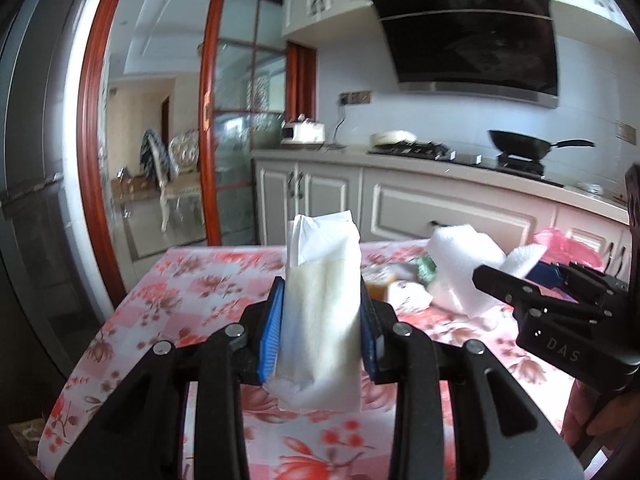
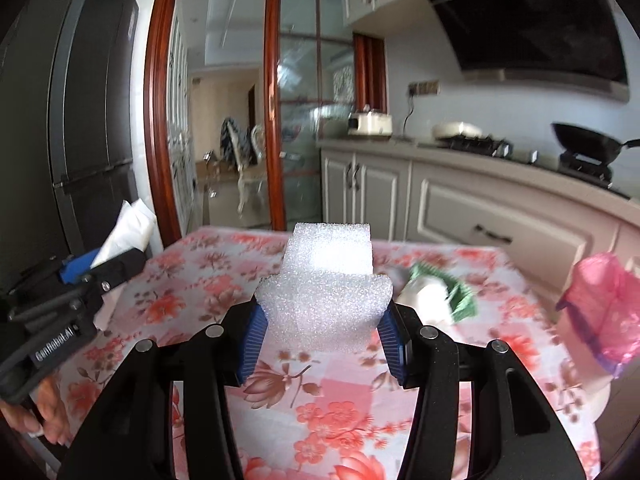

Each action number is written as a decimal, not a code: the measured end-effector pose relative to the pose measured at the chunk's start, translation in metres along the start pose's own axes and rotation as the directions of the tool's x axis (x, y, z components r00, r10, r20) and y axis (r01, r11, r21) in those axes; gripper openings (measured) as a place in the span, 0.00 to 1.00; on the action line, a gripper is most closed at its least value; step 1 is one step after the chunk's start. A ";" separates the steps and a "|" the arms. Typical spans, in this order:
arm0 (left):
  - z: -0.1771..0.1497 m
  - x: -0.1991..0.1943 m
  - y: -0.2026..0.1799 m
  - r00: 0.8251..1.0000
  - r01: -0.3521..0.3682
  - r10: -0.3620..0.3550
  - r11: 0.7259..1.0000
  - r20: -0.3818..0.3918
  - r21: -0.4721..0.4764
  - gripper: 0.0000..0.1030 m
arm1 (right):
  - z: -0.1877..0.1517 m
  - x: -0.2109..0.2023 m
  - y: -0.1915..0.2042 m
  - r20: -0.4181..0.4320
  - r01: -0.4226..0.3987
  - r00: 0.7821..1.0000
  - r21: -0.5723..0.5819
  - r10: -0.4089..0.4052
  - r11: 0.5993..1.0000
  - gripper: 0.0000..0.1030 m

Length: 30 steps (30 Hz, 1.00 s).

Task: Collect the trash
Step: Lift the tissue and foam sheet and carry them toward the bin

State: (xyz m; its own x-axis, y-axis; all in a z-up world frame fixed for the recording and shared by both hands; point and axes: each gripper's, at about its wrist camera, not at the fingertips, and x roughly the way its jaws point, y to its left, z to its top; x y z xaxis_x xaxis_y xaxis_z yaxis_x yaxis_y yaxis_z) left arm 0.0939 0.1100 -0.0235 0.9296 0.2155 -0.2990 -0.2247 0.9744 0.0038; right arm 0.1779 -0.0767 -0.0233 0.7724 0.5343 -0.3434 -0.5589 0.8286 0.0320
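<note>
My left gripper (image 1: 320, 328) is shut on a white plastic pouch (image 1: 322, 308) and holds it upright above the floral tablecloth (image 1: 168, 300). My right gripper (image 2: 322, 336) is shut on a white foam piece (image 2: 326, 292) and holds it above the table. The right gripper also shows at the right of the left wrist view (image 1: 520, 280), with the foam (image 1: 464, 264) in it. The left gripper shows at the left of the right wrist view (image 2: 96, 268), with the pouch (image 2: 128, 228) in it. More trash lies on the table: a green wrapper (image 2: 460, 292) and a white crumpled piece (image 2: 424, 296).
A bin lined with a pink bag (image 2: 600, 312) stands at the table's right edge. Behind the table run kitchen cabinets (image 1: 440, 208) with a stove and a black wok (image 1: 520, 146). A dark fridge (image 2: 80, 120) stands on the left, next to a glass sliding door (image 2: 240, 120).
</note>
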 end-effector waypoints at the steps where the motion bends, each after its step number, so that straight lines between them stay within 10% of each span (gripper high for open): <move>1: 0.002 -0.007 -0.007 1.000 0.007 -0.008 1.000 0.018 0.008 0.32 | 0.001 -0.008 -0.002 0.015 0.009 1.000 0.002 -0.009 1.000 0.47; 14: 0.018 -0.065 -0.070 0.982 0.094 -0.110 0.990 0.155 0.106 0.32 | -0.003 -0.096 -0.035 0.147 0.137 0.979 0.038 -0.141 0.990 0.47; 30: 0.036 -0.047 -0.176 0.918 0.293 -0.327 0.941 0.224 0.171 0.34 | -0.009 -0.155 -0.116 0.189 0.391 0.892 0.132 -0.411 0.911 0.47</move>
State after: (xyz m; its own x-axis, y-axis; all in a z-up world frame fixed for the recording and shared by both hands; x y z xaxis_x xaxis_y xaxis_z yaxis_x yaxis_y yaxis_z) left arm 0.1005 -0.0697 0.0244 0.9924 -0.1060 -0.0626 0.1108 0.9907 0.0792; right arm 0.1207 -0.2568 0.0181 0.9754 0.1680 -0.1425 -0.1670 0.9858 0.0189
